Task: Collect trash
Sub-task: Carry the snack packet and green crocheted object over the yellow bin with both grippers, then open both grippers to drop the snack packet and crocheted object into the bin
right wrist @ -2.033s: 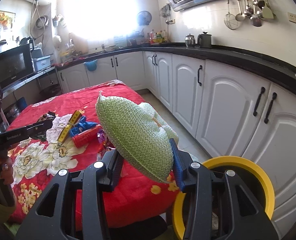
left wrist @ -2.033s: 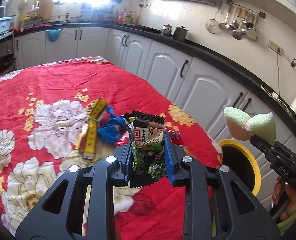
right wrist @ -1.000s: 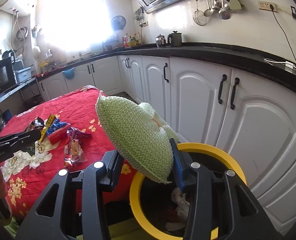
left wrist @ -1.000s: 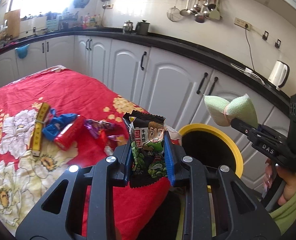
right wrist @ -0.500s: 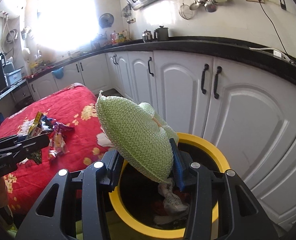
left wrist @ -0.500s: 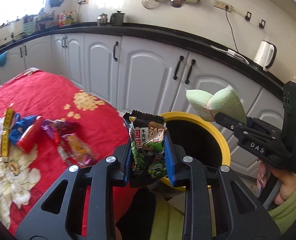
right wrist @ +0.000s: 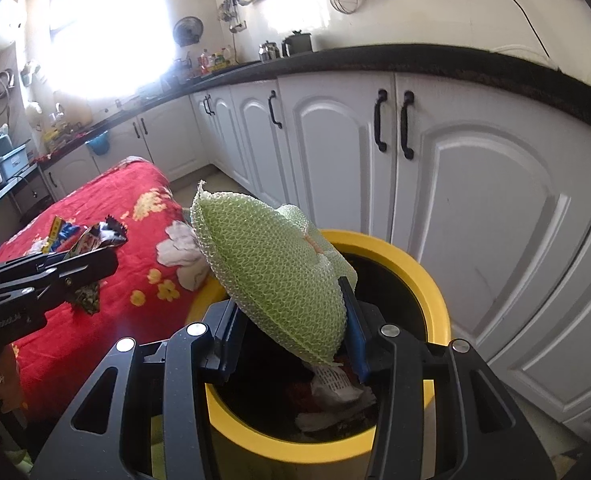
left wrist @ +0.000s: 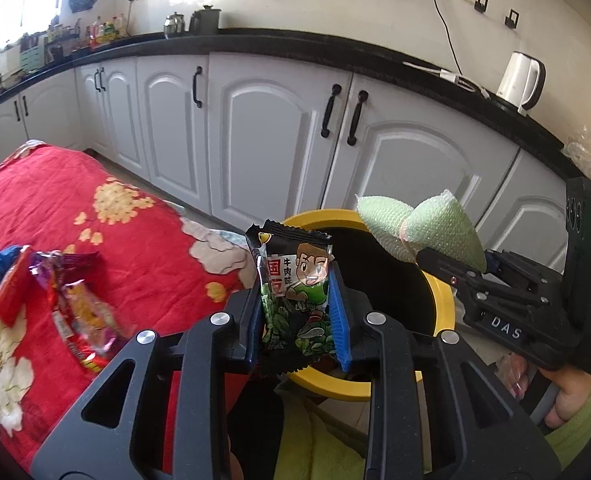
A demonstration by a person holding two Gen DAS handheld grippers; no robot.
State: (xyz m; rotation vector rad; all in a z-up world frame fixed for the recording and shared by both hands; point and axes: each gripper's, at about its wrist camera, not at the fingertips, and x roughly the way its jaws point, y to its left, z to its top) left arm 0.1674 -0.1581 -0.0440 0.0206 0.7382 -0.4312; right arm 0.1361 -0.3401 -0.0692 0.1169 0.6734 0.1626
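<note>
You've got both hands loaded here. Your left gripper is pinching a crinkly black snack packet with a cartoon boy printed on it, held upright between the blue pads, and your right gripper is clamped on a squashed pale-green foam fruit net. Both are angled down toward the round yellow-rimmed trash bin, which sits just ahead of and below each gripper, tucked against the white cabinet doors.

The net hangs right over the bin's mouth, so it looks ready to drop straight in on top of the crumpled white paper already in there. The packet sits over the near rim, so I'd nudge it a bit further forward before letting go.

Off to the left of your left gripper, more wrappers lie on the red floral cloth covering the desk, so I'd guess you've got more trips coming.
</note>
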